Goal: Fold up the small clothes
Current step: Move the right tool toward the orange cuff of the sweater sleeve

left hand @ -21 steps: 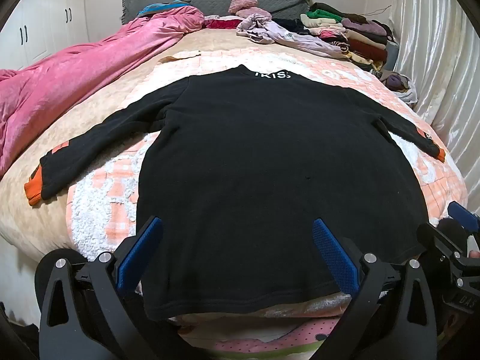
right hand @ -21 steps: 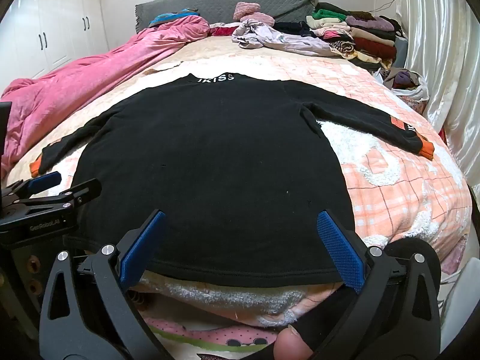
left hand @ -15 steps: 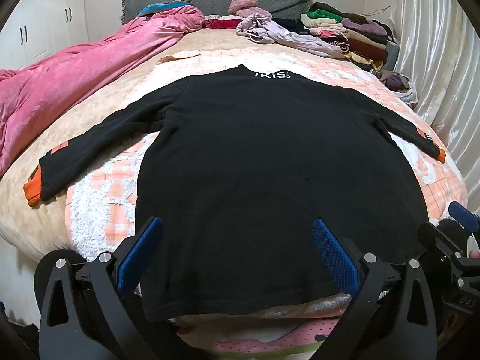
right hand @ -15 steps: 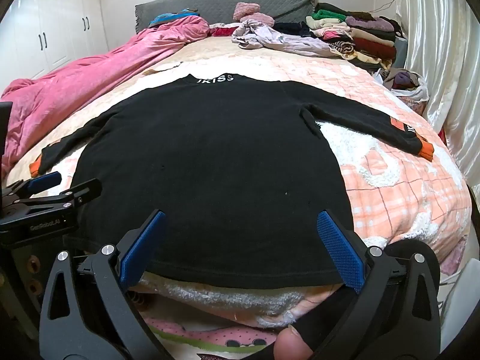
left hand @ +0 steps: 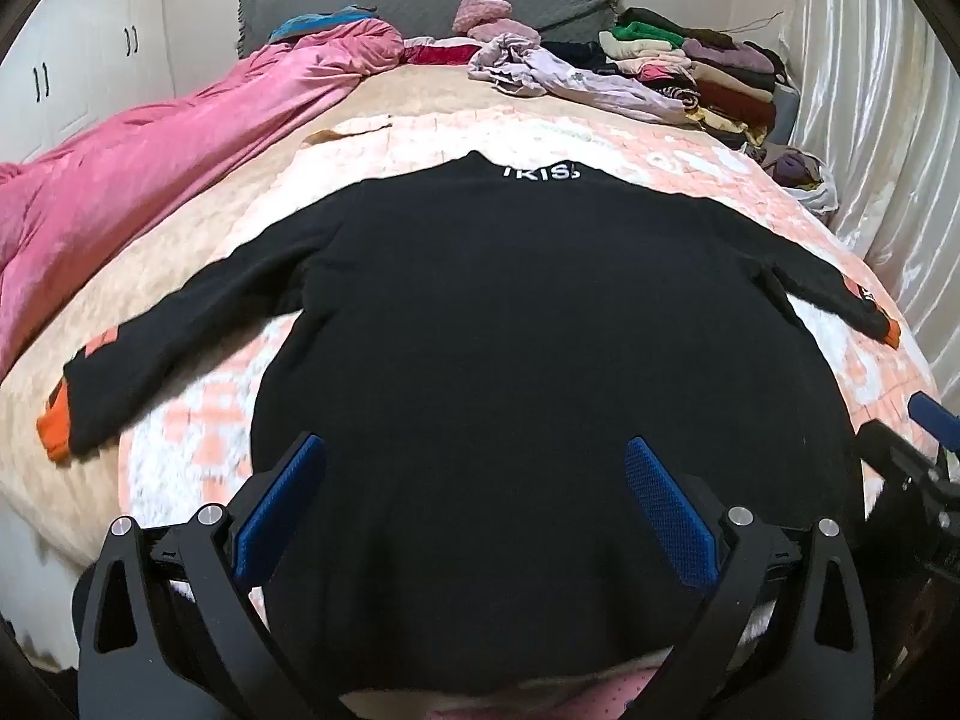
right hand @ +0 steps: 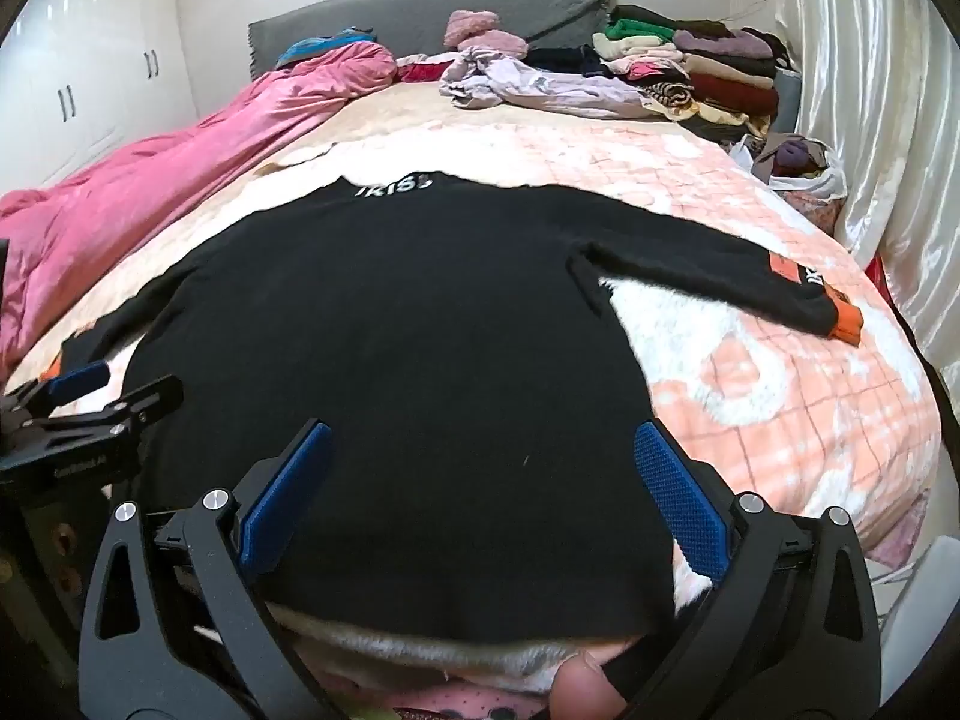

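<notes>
The black sweater point(left hand: 540, 360) lies flat on its front across the bed's point(right hand: 810, 420) near end, hem at the foot edge. Soft, limp knit, probably light; best pinched at the hem corners or cuffs. The left gripper point(left hand: 474, 510) and right gripper point(right hand: 480, 498) both gape empty.

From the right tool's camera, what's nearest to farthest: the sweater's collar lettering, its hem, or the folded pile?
1. Hem, just ahead of the right tool.
2. Collar lettering, mid-bed.
3. Folded pile, far right corner by the headboard.
</notes>
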